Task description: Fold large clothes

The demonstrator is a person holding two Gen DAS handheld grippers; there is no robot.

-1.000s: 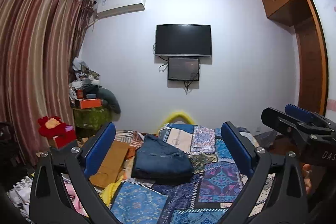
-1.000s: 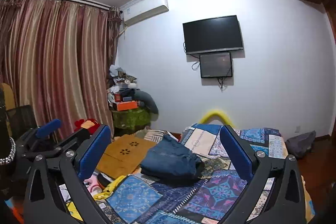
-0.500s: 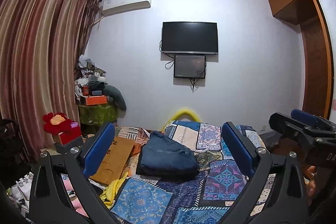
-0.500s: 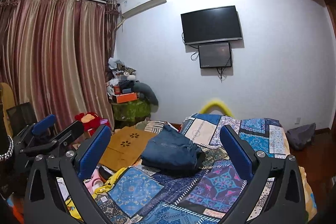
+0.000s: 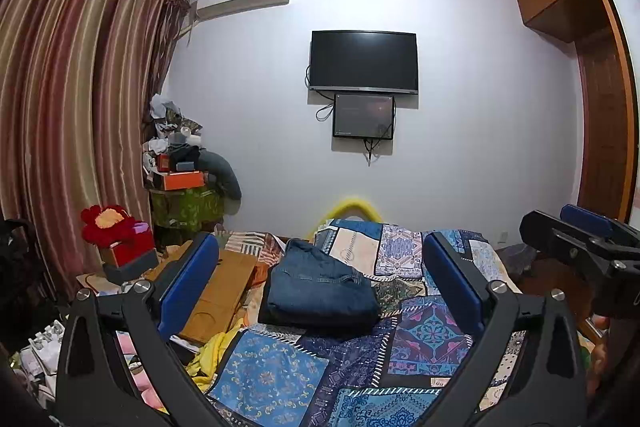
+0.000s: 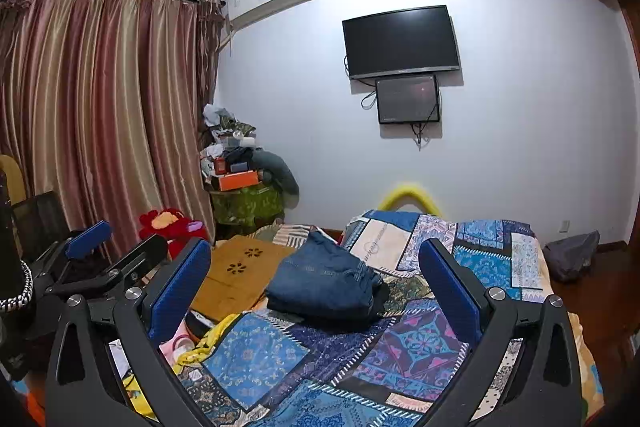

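Note:
A folded pair of dark blue jeans (image 5: pixel 320 287) lies on the patchwork bedspread (image 5: pixel 428 331) in the middle of the bed; it also shows in the right wrist view (image 6: pixel 324 283). My left gripper (image 5: pixel 320 283) is open and empty, held above the near part of the bed, well short of the jeans. My right gripper (image 6: pixel 316 279) is open and empty at a similar distance. The right gripper shows at the right edge of the left wrist view (image 5: pixel 580 239); the left gripper shows at the left of the right wrist view (image 6: pixel 100 251).
A brown flat board (image 6: pixel 240 267) lies left of the jeans. Loose clutter and a yellow cloth (image 5: pixel 212 351) lie along the bed's left side. A red plush toy (image 5: pixel 108 223), a piled green cabinet (image 5: pixel 188 203), curtains (image 5: pixel 72 107) and a wall TV (image 5: pixel 364 61) stand beyond.
Both grippers have tilted slightly downward and shifted, so the jeans and bed sit a little lower and more central in view. Both stay open and empty.

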